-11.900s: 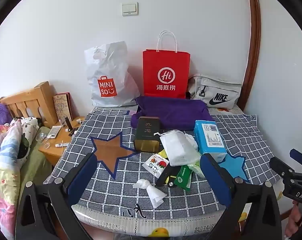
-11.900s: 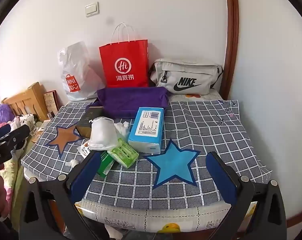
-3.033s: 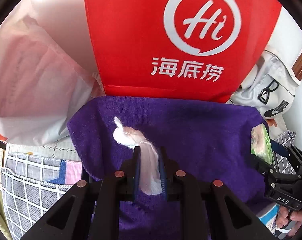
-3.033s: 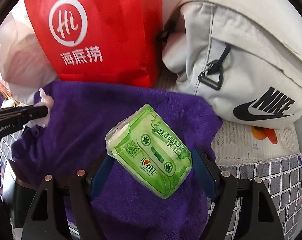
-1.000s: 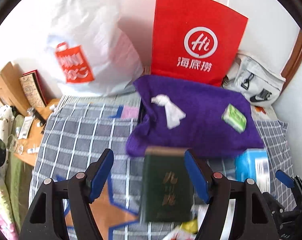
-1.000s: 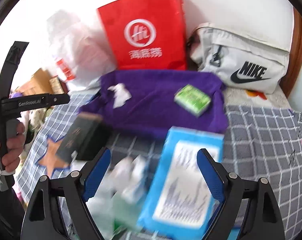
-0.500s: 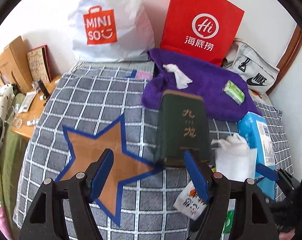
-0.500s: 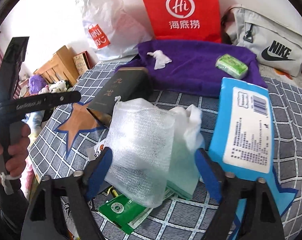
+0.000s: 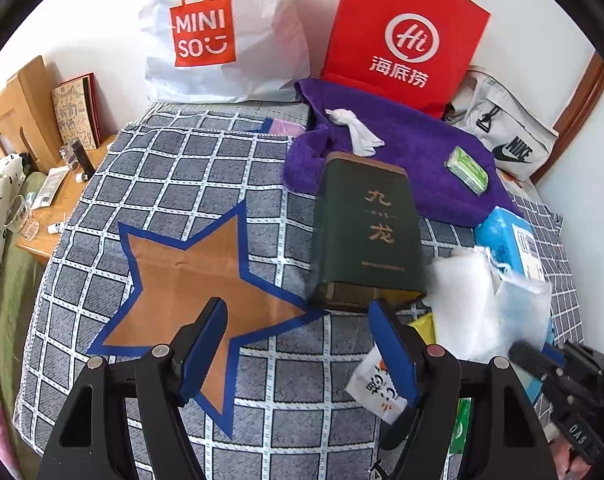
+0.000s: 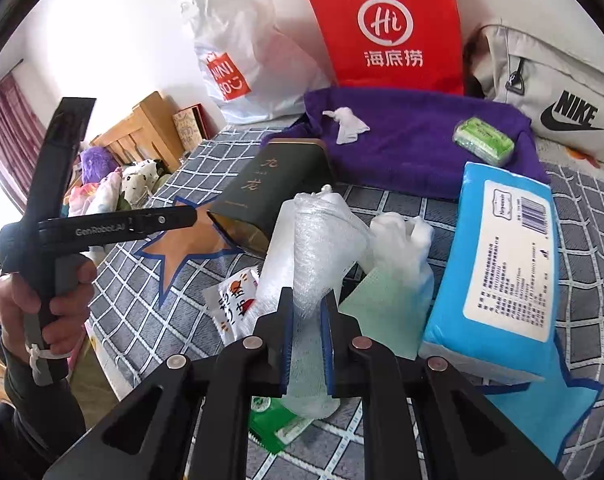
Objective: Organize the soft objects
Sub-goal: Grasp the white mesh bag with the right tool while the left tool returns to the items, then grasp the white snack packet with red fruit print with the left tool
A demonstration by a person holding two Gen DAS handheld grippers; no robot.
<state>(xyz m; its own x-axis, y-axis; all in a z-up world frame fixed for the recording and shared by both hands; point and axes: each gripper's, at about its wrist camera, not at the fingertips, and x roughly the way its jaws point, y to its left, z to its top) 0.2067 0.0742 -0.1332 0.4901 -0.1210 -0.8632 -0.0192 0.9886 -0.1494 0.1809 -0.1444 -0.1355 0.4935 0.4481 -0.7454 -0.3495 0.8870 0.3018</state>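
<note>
My right gripper (image 10: 306,308) is shut on a white bubble-wrap pouch (image 10: 322,248), squeezed between the blue pads; the pouch also shows in the left wrist view (image 9: 474,308). My left gripper (image 9: 298,344) is open and empty above the brown star patch (image 9: 190,276). A purple towel (image 10: 414,136) at the back holds a white knotted cloth (image 10: 346,122) and a green tissue pack (image 10: 484,140). A blue tissue pack (image 10: 498,268) lies right of the pouch. A dark green tin (image 9: 368,236) lies in the middle.
A red paper bag (image 9: 402,32), a white Miniso bag (image 9: 222,36) and a grey Nike bag (image 9: 510,144) stand at the wall. Snack sachets (image 10: 234,304) and a green packet (image 10: 278,420) lie near the front. A wooden nightstand (image 9: 50,200) is left.
My right gripper has closed on the bubble-wrap pouch, which half a second ago sat between open fingers. My left gripper has dropped a little toward the brown star and stays open.
</note>
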